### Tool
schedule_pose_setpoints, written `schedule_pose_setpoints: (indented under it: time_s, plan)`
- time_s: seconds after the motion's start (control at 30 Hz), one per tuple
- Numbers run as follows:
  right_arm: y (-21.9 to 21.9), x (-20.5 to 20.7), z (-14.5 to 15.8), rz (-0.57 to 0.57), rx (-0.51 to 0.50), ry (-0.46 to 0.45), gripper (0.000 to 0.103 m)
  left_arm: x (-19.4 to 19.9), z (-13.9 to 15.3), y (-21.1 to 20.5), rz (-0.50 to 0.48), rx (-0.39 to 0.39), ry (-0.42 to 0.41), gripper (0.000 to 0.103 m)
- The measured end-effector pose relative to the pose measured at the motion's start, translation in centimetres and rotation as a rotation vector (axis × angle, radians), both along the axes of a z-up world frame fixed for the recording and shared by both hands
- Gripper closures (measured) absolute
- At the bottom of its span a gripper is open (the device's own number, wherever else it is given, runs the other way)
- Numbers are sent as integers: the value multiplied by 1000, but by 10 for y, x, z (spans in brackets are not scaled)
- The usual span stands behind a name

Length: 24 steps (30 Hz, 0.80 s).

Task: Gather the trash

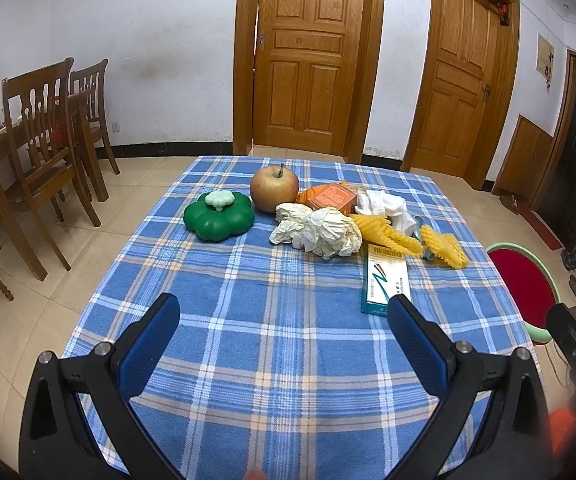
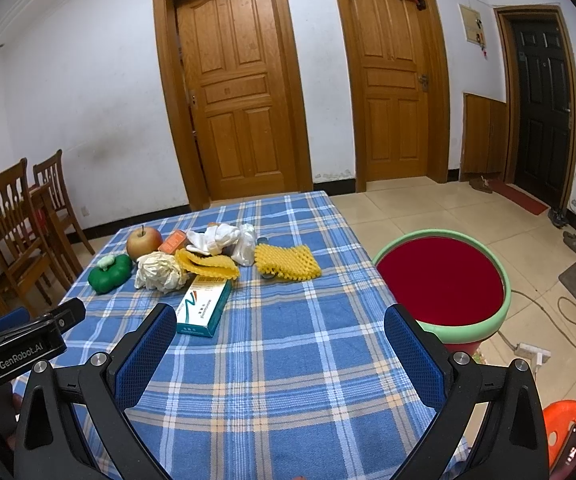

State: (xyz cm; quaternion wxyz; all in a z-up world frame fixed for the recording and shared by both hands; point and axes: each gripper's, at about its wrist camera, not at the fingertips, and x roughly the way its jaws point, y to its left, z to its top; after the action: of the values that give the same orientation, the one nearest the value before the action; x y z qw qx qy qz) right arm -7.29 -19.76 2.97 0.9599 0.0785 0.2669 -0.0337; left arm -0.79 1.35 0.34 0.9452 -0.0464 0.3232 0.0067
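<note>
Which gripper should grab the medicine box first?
Probably right. The medicine box lies just ahead of its open left jaw, and the red bin sits on that side. Left gripper is open too.

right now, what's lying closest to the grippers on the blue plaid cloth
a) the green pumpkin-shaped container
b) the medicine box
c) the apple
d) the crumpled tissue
b: the medicine box lies nearest, just ahead of the open right gripper, while the apple, the green container and the crumpled tissue sit farther back on the cloth.
</note>
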Motion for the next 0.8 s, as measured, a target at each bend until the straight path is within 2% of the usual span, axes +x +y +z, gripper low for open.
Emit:
schedule_pose_setpoints:
  time_s: [0.53, 0.8]
  plan:
    - [-2, 11, -7, -3, -8, 25, 0, 1, -7, 16, 4, 26, 19, 1]
    - [-3, 34, -14, 8, -10, 65, 0, 41, -6, 31, 20, 49, 61, 1]
